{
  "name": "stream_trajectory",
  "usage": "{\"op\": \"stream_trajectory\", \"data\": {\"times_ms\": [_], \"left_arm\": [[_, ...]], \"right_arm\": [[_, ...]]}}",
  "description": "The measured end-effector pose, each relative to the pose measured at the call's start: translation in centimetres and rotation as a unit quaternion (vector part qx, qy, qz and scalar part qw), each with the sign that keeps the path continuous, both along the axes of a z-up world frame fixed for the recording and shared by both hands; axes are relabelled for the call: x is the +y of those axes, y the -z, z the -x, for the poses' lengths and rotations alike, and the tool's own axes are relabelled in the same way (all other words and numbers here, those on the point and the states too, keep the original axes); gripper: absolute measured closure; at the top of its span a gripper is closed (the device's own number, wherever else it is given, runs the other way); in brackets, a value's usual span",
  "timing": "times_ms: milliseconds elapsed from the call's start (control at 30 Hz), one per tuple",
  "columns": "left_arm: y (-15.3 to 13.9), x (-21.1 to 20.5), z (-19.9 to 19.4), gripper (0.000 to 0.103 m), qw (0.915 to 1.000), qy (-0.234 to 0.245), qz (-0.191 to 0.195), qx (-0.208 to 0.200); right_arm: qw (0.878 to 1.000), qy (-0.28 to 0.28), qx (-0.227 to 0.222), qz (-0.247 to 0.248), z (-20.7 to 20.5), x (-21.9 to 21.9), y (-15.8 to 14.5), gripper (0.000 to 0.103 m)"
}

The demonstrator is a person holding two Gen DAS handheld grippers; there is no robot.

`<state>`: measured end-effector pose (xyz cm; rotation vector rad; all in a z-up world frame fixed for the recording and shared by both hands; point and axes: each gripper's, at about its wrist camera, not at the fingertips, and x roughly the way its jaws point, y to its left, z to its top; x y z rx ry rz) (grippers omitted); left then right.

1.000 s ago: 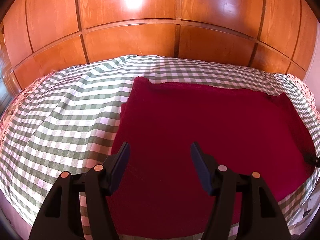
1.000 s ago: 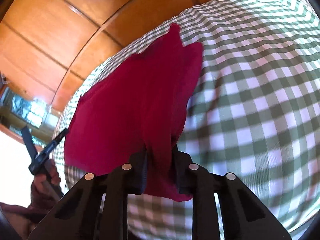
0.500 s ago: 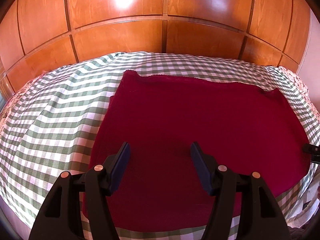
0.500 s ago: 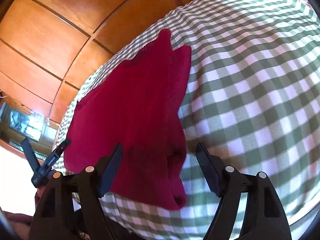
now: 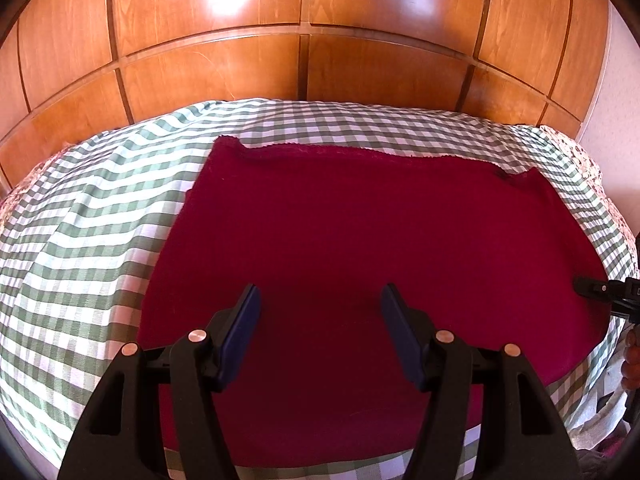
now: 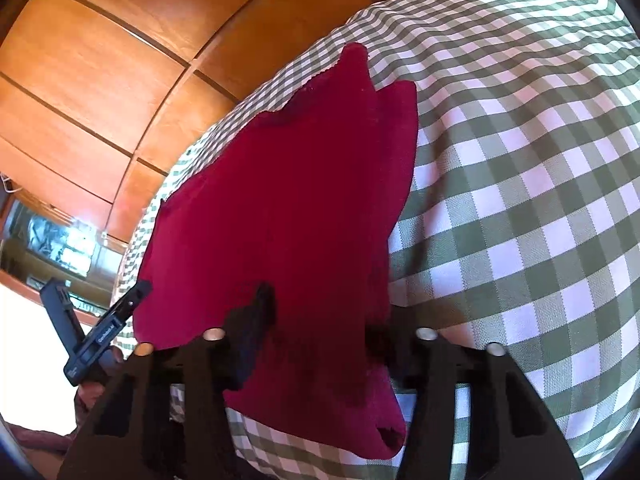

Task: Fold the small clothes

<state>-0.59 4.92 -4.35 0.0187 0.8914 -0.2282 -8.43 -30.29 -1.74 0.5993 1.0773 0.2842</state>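
Note:
A dark red cloth (image 5: 360, 248) lies spread flat on the green-and-white checked cover (image 5: 88, 232). My left gripper (image 5: 320, 308) is open and empty above the cloth's near part. In the right wrist view the same cloth (image 6: 288, 208) lies with a doubled layer along its right side. My right gripper (image 6: 320, 320) stands open at the cloth's near edge, which bunches between the jaws; its right finger is partly hidden by the fabric. The right gripper's tip (image 5: 596, 290) shows at the far right of the left wrist view.
A wooden panelled wall (image 5: 304, 48) stands behind the covered surface. The left gripper (image 6: 100, 332) and the hand holding it show at the lower left of the right wrist view. Bare checked cover (image 6: 520, 200) stretches to the right of the cloth.
My right gripper has opened and let go of the cloth edge, which now lies on the cover. The left gripper has shifted left over the cloth and stayed open.

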Motion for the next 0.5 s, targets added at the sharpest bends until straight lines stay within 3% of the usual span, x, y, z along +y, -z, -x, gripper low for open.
{"op": "stream_trajectory", "data": {"times_ms": [133, 333, 500], "left_arm": [[0.4, -0.2, -0.4, 0.042, 1.0, 0.001, 0.002, 0.007], [1.0, 0.0, -1.2, 0.043, 0.9996, 0.005, 0.016, 0.022], [0.9, 1.6, -2.0, 0.052, 0.997, 0.014, 0.066, 0.039]], "right_arm": [[1.0, -0.005, -0.003, 0.006, -0.3, 0.7, -0.7, 0.07], [0.999, -0.014, -0.029, 0.007, -0.5, 2.1, -3.8, 0.073], [0.997, -0.048, -0.068, 0.006, -1.1, 5.4, -7.8, 0.074]]}}
